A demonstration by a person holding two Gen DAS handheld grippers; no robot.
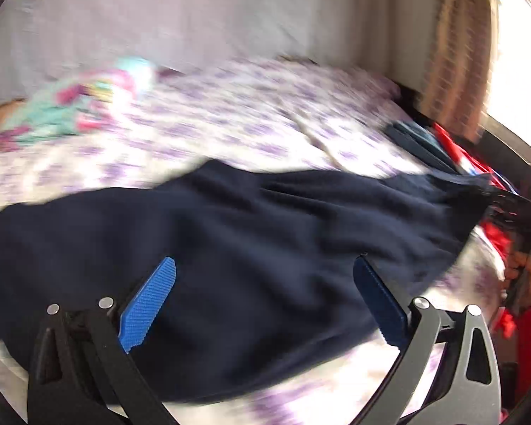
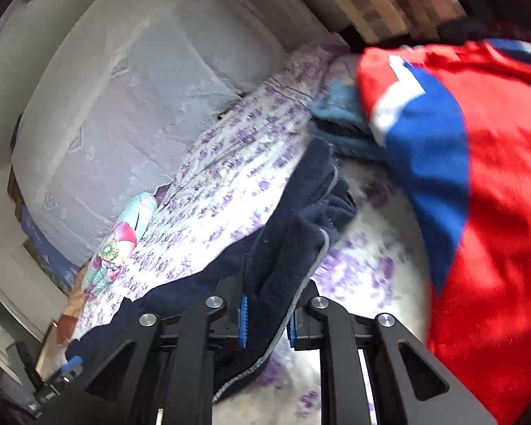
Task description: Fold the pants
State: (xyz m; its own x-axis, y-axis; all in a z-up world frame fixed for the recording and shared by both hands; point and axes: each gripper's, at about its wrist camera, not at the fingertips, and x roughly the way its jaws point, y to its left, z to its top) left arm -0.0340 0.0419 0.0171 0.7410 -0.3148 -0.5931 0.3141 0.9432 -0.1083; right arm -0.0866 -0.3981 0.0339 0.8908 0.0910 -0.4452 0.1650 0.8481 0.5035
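Note:
Dark navy pants point(image 1: 230, 248) lie spread across a bed with a purple-flowered sheet point(image 1: 230, 117). My left gripper point(image 1: 265, 269) is open, its blue pads wide apart just above the pants, holding nothing. My right gripper point(image 2: 267, 318) is shut on a bunched end of the navy pants point(image 2: 286, 248), which has a grey edge, and lifts it off the sheet. In the left wrist view the right gripper point(image 1: 513, 212) shows at the far right, pulling the pants' end up.
A red, white and blue garment point(image 2: 478, 194) lies close on the right. Folded dark clothes point(image 1: 417, 138) sit at the bed's far right. A colourful turquoise and pink cloth point(image 1: 88, 99) lies far left. A grey padded headboard point(image 2: 124, 106) and a curtain point(image 1: 453, 53) stand behind.

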